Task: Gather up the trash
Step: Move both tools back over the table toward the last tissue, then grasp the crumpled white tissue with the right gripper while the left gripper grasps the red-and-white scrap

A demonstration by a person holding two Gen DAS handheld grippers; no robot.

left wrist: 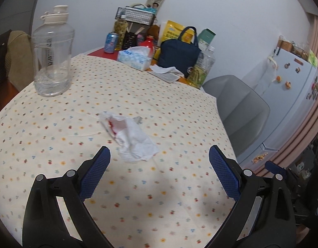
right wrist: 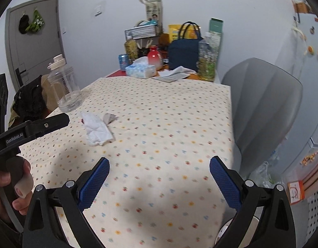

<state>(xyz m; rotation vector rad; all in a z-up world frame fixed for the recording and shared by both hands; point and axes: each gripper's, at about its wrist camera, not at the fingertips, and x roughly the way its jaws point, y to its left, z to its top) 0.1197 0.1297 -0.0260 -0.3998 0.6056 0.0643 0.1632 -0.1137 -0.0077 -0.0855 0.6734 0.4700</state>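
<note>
Lying on the tablecloth [left wrist: 179, 107]: 1 crumpled tissue [left wrist: 136, 140]; 1 wrapper scrap [right wrist: 109, 117]; both grippers [left wrist: 159, 161] [right wrist: 159, 171] open, empty.

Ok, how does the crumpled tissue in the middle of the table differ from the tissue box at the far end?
The crumpled tissue lies flat and wrinkled with a red stain; the tissue box is a firm blue-and-white block. The crumpled tissue sits alone on the dotted tablecloth, just ahead of the open left gripper; the tissue box sits among clutter near the wall. Both show white tissue.
</note>
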